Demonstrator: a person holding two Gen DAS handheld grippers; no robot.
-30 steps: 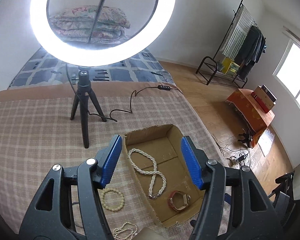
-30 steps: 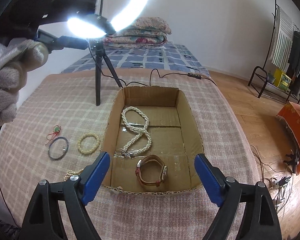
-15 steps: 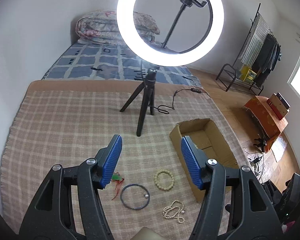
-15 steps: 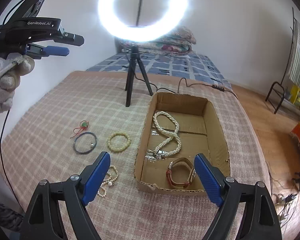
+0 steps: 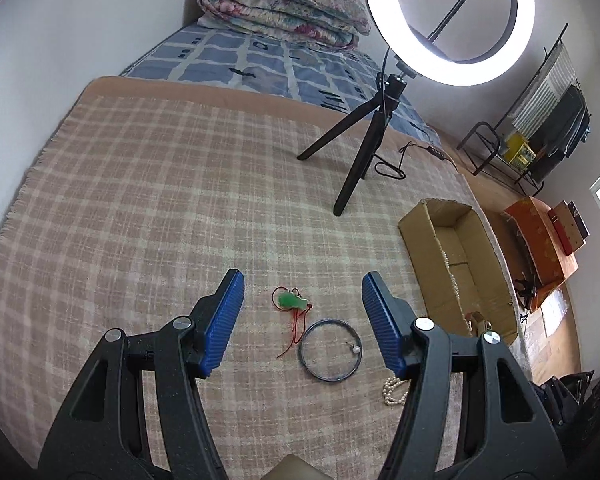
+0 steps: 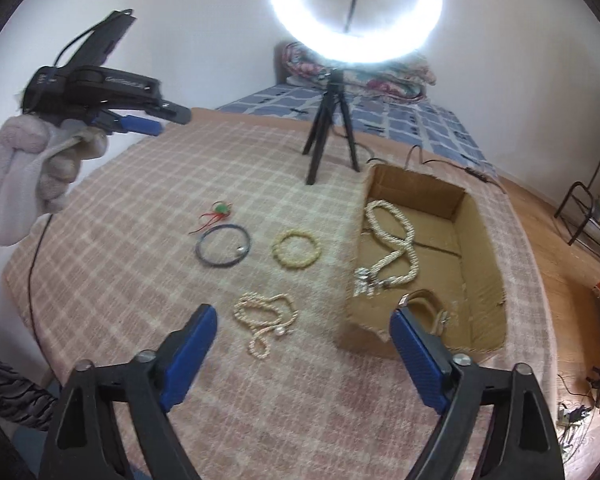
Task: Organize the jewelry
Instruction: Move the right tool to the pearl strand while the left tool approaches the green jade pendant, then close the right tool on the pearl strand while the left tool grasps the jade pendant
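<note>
Hovering over the plaid blanket (image 5: pixel 148 184): left gripper (image 5: pixel 302 296) jaws apart, empty, green pendant (image 5: pixel 290 301) and dark bangle (image 5: pixel 331 350) on the cloth between its fingers. Right gripper (image 6: pixel 302 326) jaws wide, closing, nothing gripped; small pearl strand (image 6: pixel 266 322) lies between them. Bead bracelet (image 6: pixel 296 249) sits just beside the cardboard box (image 6: pixel 482 248) wall. Box, holding the pearl rope (image 6: pixel 396 246) and watch (image 6: pixel 424 304), is near the blanket's right edge. Tripod (image 6: pixel 328 136) behind; blanket bare at left.

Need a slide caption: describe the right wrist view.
Right tool, empty, closing above pearl strand; bracelets beside cardboard box holding necklace and watch.
</note>
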